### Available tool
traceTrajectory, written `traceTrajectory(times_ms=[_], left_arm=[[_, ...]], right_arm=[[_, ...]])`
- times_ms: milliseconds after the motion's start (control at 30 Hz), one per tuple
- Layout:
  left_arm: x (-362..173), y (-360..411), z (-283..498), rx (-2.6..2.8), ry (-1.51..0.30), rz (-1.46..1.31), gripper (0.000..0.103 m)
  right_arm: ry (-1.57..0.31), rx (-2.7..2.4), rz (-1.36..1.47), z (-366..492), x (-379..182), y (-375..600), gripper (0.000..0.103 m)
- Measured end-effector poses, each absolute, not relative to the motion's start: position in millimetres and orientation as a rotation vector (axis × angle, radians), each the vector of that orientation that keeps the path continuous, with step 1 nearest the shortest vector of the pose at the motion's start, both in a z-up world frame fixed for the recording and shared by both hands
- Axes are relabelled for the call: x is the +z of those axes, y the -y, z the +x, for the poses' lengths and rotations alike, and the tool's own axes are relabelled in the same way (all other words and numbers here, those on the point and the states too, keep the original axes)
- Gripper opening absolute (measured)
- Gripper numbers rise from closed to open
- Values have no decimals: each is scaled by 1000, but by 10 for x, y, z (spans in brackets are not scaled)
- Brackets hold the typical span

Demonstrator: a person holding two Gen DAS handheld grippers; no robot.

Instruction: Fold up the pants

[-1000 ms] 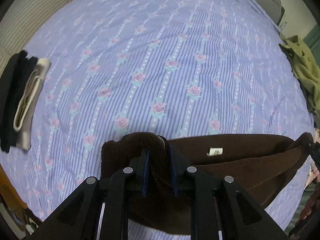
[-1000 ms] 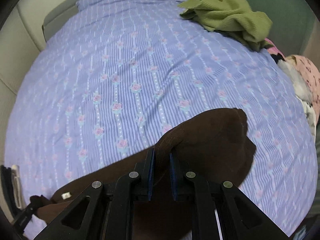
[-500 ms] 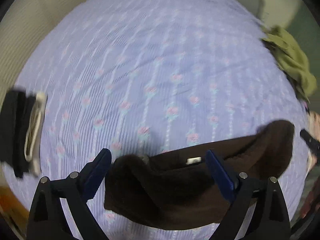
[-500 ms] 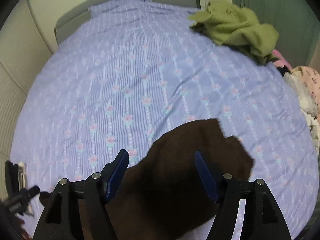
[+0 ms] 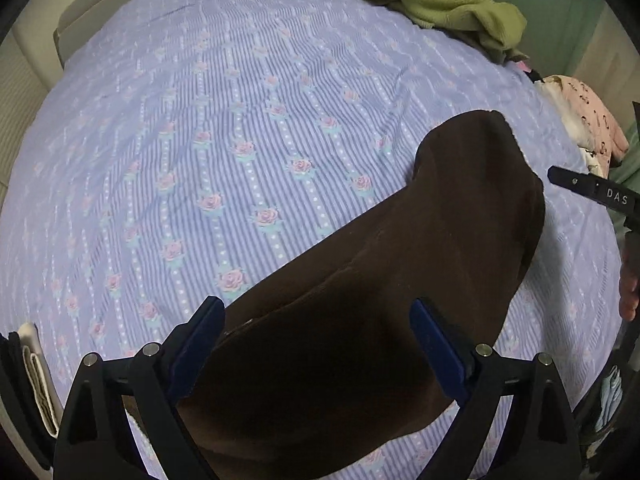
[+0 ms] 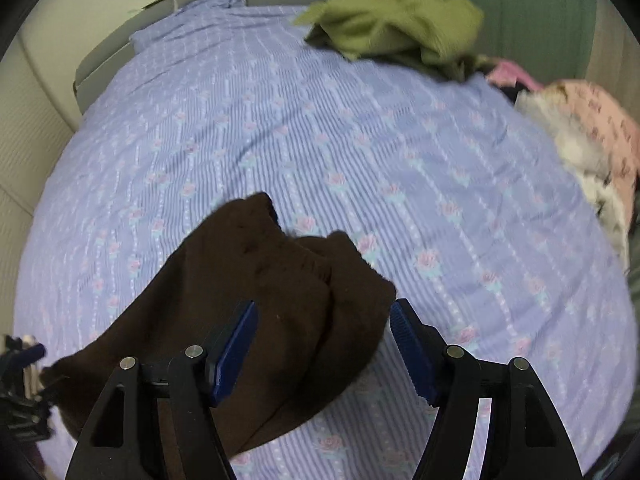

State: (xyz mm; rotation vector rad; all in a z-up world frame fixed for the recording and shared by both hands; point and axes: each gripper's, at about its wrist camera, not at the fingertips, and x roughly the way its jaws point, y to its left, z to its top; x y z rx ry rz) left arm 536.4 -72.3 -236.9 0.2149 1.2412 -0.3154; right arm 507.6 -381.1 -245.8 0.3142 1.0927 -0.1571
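Dark brown fleece pants [image 5: 400, 272] lie folded in a long strip on the lilac flowered bedsheet [image 5: 240, 120]. My left gripper [image 5: 316, 344] is open and empty, its blue pads above the near end of the pants. My right gripper [image 6: 324, 344] is open and empty above the other end of the pants [image 6: 260, 288], where the layers lie stacked. The right gripper's black arm shows at the right edge of the left wrist view [image 5: 592, 192].
A crumpled green garment [image 5: 448, 4] lies at the far right of the bed, also in the right wrist view [image 6: 392, 20]. Pink and white clothes [image 6: 592, 136] are piled at the right edge. A stack of folded black and cream clothes [image 5: 28, 376] sits at the left edge.
Both grippers were shut on the pants a second ago. They have opened and let the pants drop onto the sheet. Both have pulled back and turned toward the right.
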Motion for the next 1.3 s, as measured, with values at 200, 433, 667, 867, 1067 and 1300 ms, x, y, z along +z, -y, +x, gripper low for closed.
traceTrajectory(times_ms=[200, 433, 667, 867, 1067, 1300], left_arm=[[-2396, 655, 5439, -287, -1257, 205, 94], [-2364, 578, 5450, -278, -1266, 188, 94], [-2472, 711, 5566, -288, -1274, 210, 94], [-2779, 795, 5576, -261, -1360, 259, 87], [-2384, 422, 5177, -184, -1239, 85, 87], [-2174, -598, 4630, -40, -1209, -53, 88]], right_arm=[[-1189, -97, 368, 5389, -2839, 3765, 69], [-1240, -48, 350, 5547, -2916, 3599, 16], [-1170, -208, 293, 5320, -2589, 3822, 14], [-1279, -235, 194, 5385, -2791, 3807, 30], [-1133, -310, 70, 4974, -2277, 3536, 61], [-1096, 3, 96, 4419, -2048, 2606, 67]])
